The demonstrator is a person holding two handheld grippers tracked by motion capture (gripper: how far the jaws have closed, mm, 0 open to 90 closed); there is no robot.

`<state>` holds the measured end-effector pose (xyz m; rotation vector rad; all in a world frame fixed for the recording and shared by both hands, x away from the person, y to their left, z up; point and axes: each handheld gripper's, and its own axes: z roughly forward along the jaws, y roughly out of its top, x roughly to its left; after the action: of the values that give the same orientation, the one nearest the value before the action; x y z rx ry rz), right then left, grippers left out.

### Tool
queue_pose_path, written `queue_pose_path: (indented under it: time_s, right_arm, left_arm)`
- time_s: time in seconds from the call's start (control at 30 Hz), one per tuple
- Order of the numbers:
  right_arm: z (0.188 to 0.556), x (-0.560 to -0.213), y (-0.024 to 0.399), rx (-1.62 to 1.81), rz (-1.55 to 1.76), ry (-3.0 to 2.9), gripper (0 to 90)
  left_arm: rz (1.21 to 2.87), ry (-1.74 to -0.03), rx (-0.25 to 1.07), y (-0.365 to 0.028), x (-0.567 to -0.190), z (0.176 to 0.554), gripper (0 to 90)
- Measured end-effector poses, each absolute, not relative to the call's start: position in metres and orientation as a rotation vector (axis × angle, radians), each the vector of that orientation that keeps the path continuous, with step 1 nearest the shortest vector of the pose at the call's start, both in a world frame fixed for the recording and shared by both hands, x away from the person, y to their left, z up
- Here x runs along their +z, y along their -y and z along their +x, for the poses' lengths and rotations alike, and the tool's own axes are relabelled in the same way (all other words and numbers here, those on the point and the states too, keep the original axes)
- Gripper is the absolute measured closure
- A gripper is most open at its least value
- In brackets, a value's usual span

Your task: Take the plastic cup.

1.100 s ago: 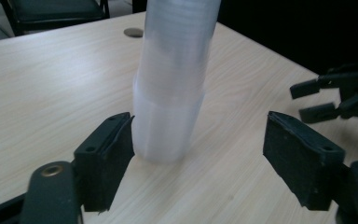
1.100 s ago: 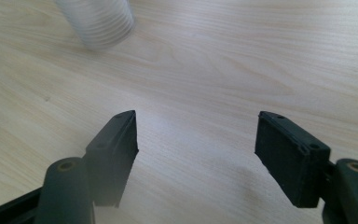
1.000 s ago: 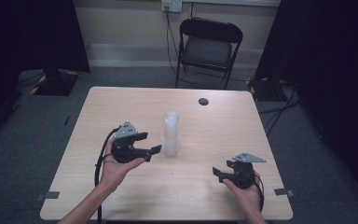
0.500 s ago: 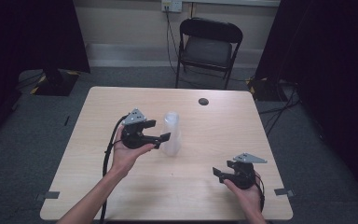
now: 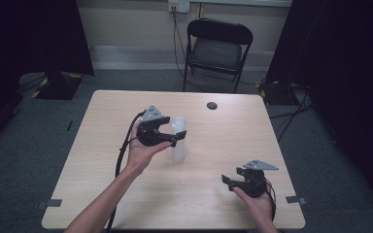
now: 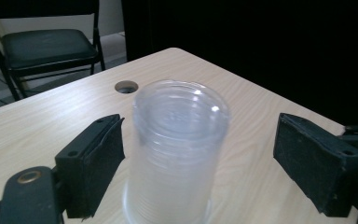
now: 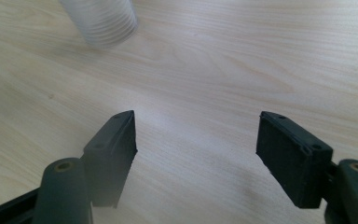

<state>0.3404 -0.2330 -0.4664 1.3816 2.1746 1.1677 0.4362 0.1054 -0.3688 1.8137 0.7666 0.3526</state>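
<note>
A stack of translucent plastic cups (image 5: 178,148) stands upside down near the middle of the wooden table (image 5: 102,194). My left gripper (image 5: 177,136) reaches it from the left, held level in a hand. In the left gripper view the cup stack (image 6: 177,149) stands between the two black pads (image 6: 95,158), and a clear gap shows on the right side. These jaws have just been opening and do not press on the cups. My right gripper (image 5: 230,176) rests open near the front right edge, over bare wood (image 7: 196,126). The cup stack's base (image 7: 103,21) lies far ahead of it.
A small dark round hole (image 5: 212,105) sits in the tabletop at the back right. A black folding chair (image 5: 217,46) stands behind the table. Dark curtains hang on both sides, and cables lie on the grey floor.
My left gripper has moved away from the person and to the right, up to the cup stack. Its jaws stand wider apart and now straddle the stack. The right gripper has stayed put.
</note>
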Motion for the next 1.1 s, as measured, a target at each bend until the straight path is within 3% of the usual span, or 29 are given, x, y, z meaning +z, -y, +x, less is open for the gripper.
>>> queue_pose_path:
  time_s: [1.1]
  right_arm:
    - [0.343, -0.47, 0.233, 1.163, 1.384, -2.201, 28.6]
  left_arm:
    - [1.922, -0.816, 0.387, -0.081, -0.408, 0.461, 16.9]
